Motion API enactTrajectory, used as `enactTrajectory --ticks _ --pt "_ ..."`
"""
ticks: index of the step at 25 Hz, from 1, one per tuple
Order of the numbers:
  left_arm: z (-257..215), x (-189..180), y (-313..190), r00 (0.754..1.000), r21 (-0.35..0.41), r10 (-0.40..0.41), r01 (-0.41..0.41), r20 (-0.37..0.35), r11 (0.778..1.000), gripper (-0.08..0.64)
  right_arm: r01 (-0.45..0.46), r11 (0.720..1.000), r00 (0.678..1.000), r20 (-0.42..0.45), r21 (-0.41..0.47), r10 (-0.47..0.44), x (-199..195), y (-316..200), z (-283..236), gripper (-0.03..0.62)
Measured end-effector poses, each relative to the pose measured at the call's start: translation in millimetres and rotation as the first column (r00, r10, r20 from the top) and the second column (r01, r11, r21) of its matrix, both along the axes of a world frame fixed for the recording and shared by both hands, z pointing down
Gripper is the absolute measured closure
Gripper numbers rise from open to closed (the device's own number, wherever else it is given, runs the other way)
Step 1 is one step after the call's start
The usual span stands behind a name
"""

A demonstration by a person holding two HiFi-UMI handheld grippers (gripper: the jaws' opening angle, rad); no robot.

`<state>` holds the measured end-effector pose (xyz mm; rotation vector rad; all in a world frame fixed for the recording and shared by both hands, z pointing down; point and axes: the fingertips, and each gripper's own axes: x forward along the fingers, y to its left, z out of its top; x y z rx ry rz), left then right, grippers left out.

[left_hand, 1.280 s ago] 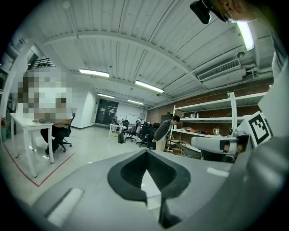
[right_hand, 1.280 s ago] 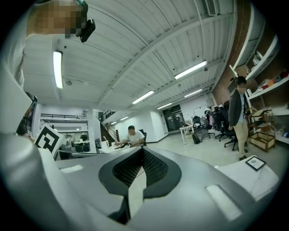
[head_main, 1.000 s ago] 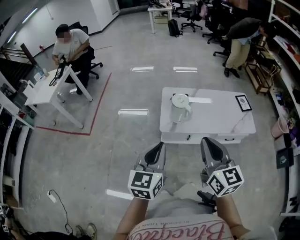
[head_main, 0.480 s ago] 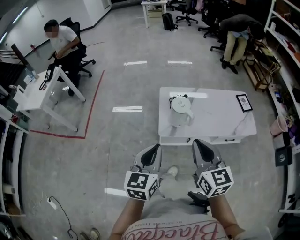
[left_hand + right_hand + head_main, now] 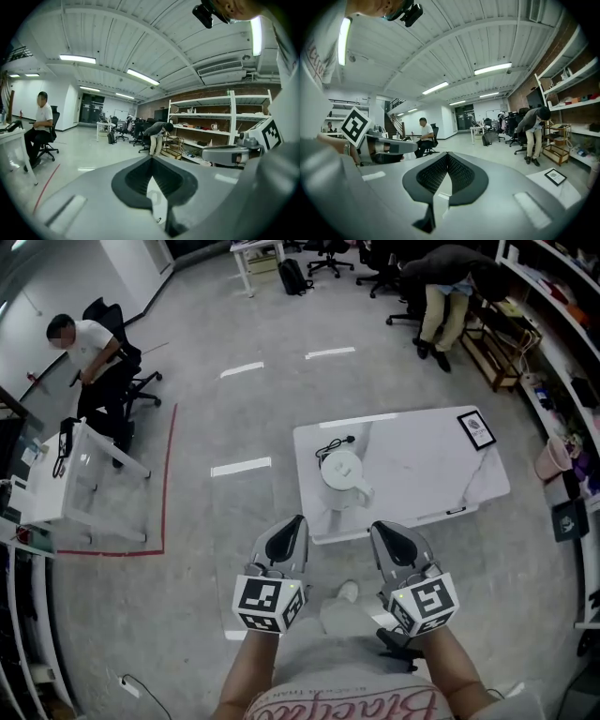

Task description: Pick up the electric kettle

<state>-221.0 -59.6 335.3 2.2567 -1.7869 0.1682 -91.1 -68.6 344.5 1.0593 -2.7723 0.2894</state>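
A white electric kettle (image 5: 339,479) with a lid and a side handle stands upright near the front left corner of a low white table (image 5: 422,465). Its black cord (image 5: 335,443) lies behind it. My left gripper (image 5: 297,522) and right gripper (image 5: 379,529) are held side by side in front of the table's near edge, short of the kettle and touching nothing. The left gripper view shows my left gripper (image 5: 151,158) with its jaws met at the tips and nothing between them. My right gripper (image 5: 447,154) looks the same in the right gripper view.
A small framed card (image 5: 476,430) lies on the table's far right corner. A person sits at a white desk (image 5: 66,484) to the left, beyond a red floor line (image 5: 167,474). Another person (image 5: 450,268) bends over by the shelves (image 5: 553,324) on the right.
The table and kettle have come nearer and now sit just beyond both grippers, which moved forward together. Both stay shut and empty.
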Motion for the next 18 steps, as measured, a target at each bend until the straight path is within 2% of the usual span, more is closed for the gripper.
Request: enactTrajectory --ticks 3,7,11,14,18 --pt "11 -9 -19 1.0 -0.027 0.003 -0.003 0.0 1.0 0.552 0.013 1.0 1.0 -0.006 -0.001 -0.013 -4 -15 5 0.563" --pt "35 -14 -36 1.0 -0.073 0.026 -0.026 -0.001 0.997 0.552 -0.02 1.0 0.999 -0.043 -0.019 0.019 -2 -34 25 0.506" --pt "61 -22 -53 0.998 -0.095 0.061 -0.06 -0.001 0.994 0.552 -0.128 0.991 0.991 -0.044 -0.041 0.126 0 -55 57 0.489" --pt "87 -32 -69 0.996 -0.11 0.086 -0.086 -0.005 0.99 0.552 -0.229 0.971 0.973 -0.061 -0.073 0.225 2 -72 93 0.452" --pt "120 -45 -90 0.994 -0.106 0.108 -0.107 -0.003 0.989 0.552 -0.316 0.948 0.944 -0.114 -0.044 0.31 5 -92 134 0.419"
